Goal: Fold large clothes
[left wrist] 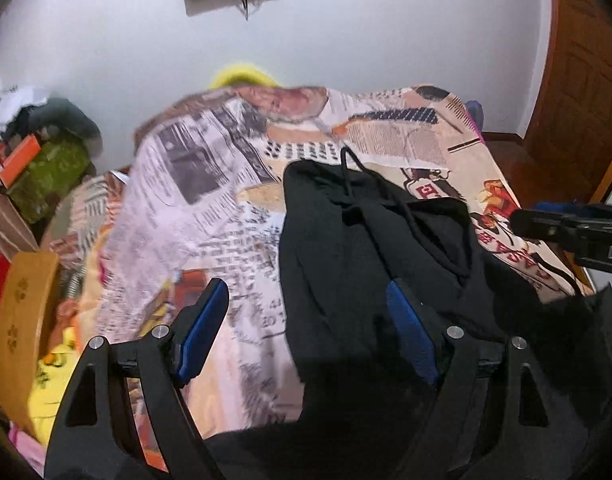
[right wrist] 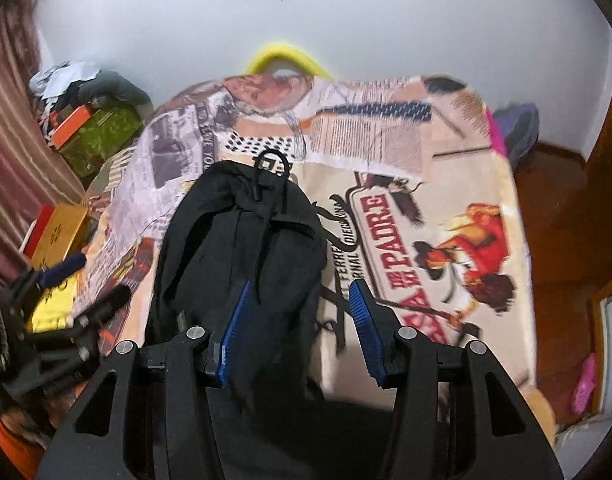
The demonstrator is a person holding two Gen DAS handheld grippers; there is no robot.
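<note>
the black hoodie (right wrist: 242, 264) lies bunched on the printed bedspread (right wrist: 446, 168), soft, floppy, fairly heavy; best pinched at its hem corners. left gripper (left wrist: 306, 328) and right gripper (right wrist: 302, 332) both hang open, empty.

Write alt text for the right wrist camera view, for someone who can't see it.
A black garment with a drawstring lies on a bed covered by a newspaper-print blanket. The right gripper hangs over it, fingers apart; the left gripper shows at the left edge.
</note>
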